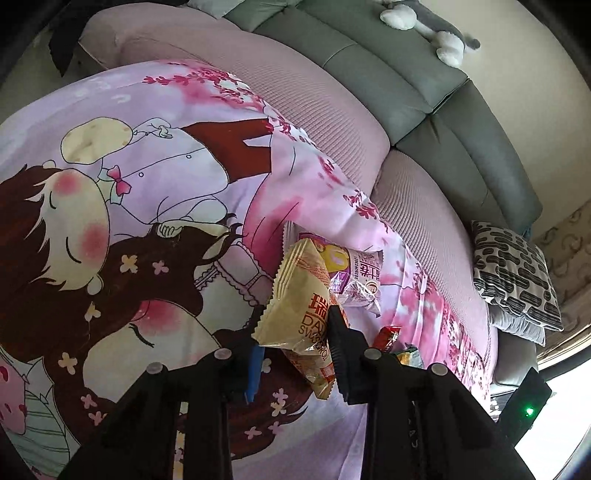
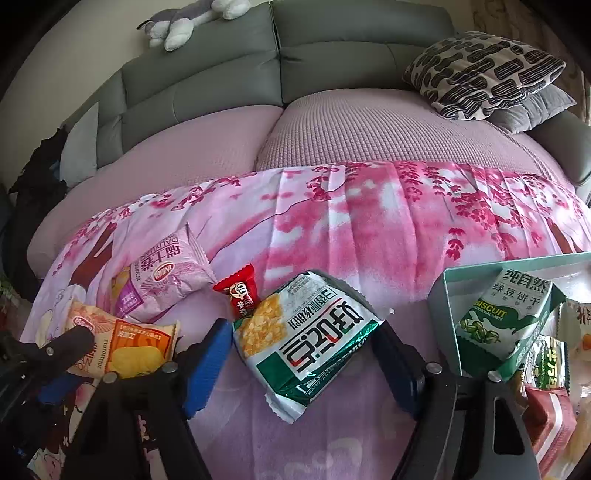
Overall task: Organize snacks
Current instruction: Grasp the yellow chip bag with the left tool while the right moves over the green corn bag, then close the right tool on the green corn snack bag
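My left gripper point(image 1: 295, 343) is shut on a yellow-orange roll-cake packet point(image 1: 295, 317) and holds it just above the cartoon-print sheet point(image 1: 129, 221); the same packet point(image 2: 125, 339) shows at the left of the right wrist view. A purple packet point(image 1: 343, 266) point(image 2: 166, 280) and a small red candy point(image 1: 386, 338) point(image 2: 240, 291) lie on the sheet beyond it. My right gripper point(image 2: 303, 354) straddles a green-and-white snack packet point(image 2: 306, 339), its blue pads point(image 2: 207, 362) close beside the packet's edges without squeezing it. A teal box point(image 2: 439, 295) to the right holds a green biscuit packet point(image 2: 506, 314).
More snack packets point(image 2: 546, 362) are piled at the right edge by the box. A grey sofa back point(image 2: 332, 55) stands behind the pink seat cover point(image 2: 332, 125). A patterned cushion point(image 2: 484, 70) and a plush toy point(image 2: 184, 22) rest on the sofa.
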A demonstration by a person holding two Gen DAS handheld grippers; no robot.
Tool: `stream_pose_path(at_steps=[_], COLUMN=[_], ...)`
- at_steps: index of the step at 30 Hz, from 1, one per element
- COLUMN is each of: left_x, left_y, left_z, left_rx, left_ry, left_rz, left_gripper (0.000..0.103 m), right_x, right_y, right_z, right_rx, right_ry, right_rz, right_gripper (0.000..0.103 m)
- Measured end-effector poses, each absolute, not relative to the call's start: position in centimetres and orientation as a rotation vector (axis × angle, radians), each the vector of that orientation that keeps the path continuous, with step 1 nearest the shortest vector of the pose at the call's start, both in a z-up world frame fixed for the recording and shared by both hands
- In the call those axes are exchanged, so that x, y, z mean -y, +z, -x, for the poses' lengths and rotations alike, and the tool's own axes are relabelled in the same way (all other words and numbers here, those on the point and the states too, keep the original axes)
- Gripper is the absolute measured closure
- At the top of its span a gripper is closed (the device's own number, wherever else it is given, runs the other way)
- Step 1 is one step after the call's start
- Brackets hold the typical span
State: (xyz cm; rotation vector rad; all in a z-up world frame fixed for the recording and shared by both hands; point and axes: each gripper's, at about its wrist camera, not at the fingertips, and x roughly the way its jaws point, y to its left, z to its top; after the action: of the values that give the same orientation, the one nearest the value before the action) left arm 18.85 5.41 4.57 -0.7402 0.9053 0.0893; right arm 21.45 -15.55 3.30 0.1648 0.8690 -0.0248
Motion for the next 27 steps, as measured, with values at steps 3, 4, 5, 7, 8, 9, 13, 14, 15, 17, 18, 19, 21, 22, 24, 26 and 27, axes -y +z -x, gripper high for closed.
stream_pose_path(at_steps=[3, 4, 5, 7, 8, 9, 13, 14, 15, 17, 18, 19, 21, 22, 24, 26, 27], left_x=[-5.4, -5.3, -5.3, -5.3, -5.2, -5.2, -5.1, -5.1, -5.1, -5.2, -5.3, -5.3, -5.2, -5.2, -5.1, -4.9, -4.7], left_y=[4.5, 4.4, 4.4, 4.2, 4.2, 4.1, 3.9, 3.7, 3.5, 3.1, 2.9, 2.7, 2.3, 2.1, 2.0, 1.9, 2.0], left_z=[-18.9, -18.9, -19.0, -19.0, -19.0, -19.0, -18.8, -18.8, -18.7, -18.6, -18.6, -18.5, -18.5, -18.4, -18.4, -18.4, -18.4], left_rx=[-0.913, -0.916, -0.92, -0.924, -0.927, -0.928, -0.936, -0.943, -0.95, -0.958, -0.964, -0.971, -0.984, -0.991, -0.998, -1.001, -1.001], left_ry=[0.09, 0.089, 0.089, 0.09, 0.089, 0.089, 0.087, 0.086, 0.084, 0.076, 0.076, 0.077, 0.066, 0.057, 0.048, 0.045, 0.043], left_rz=[0.736, 0.735, 0.736, 0.739, 0.739, 0.739, 0.749, 0.755, 0.763, 0.783, 0.794, 0.805, 0.821, 0.83, 0.841, 0.83, 0.821], left_gripper=[0.069, 0.069, 0.069, 0.069, 0.069, 0.069, 0.068, 0.067, 0.067, 0.066, 0.064, 0.062, 0.058, 0.056, 0.053, 0.05, 0.048], right_x=[15.7, 15.7, 15.7, 15.7, 15.7, 15.8, 16.0, 16.0, 16.0, 16.0, 16.0, 16.0, 15.9, 15.9, 15.9, 15.8, 15.8], right_y=[3.4, 3.4, 3.4, 3.4, 3.4, 3.5, 3.7, 3.7, 3.7, 3.7, 3.7, 3.6, 3.6, 3.6, 3.6, 3.6, 3.5], right_z=[-21.3, -21.3, -21.2, -20.9, -20.7, -20.4, -19.4, -19.1, -18.8, -18.3, -18.0, -17.7, -17.0, -16.8, -16.1, -15.7, -15.6], right_rx=[-0.874, -0.876, -0.88, -0.891, -0.896, -0.904, -0.923, -0.927, -0.929, -0.937, -0.939, -0.941, -0.946, -0.948, -0.954, -0.958, -0.959], right_ry=[-0.02, -0.019, -0.018, -0.015, -0.013, -0.008, 0.004, 0.004, 0.003, 0.007, 0.009, 0.011, 0.015, 0.016, 0.025, 0.032, 0.033], right_rz=[-0.173, -0.175, -0.174, -0.172, -0.175, -0.184, -0.196, -0.198, -0.198, -0.199, -0.2, -0.198, -0.181, -0.179, -0.18, -0.176, -0.172], right_gripper=[0.027, 0.028, 0.028, 0.029, 0.03, 0.03, 0.031, 0.033, 0.034, 0.034, 0.034, 0.034, 0.034, 0.034, 0.034, 0.034, 0.034])
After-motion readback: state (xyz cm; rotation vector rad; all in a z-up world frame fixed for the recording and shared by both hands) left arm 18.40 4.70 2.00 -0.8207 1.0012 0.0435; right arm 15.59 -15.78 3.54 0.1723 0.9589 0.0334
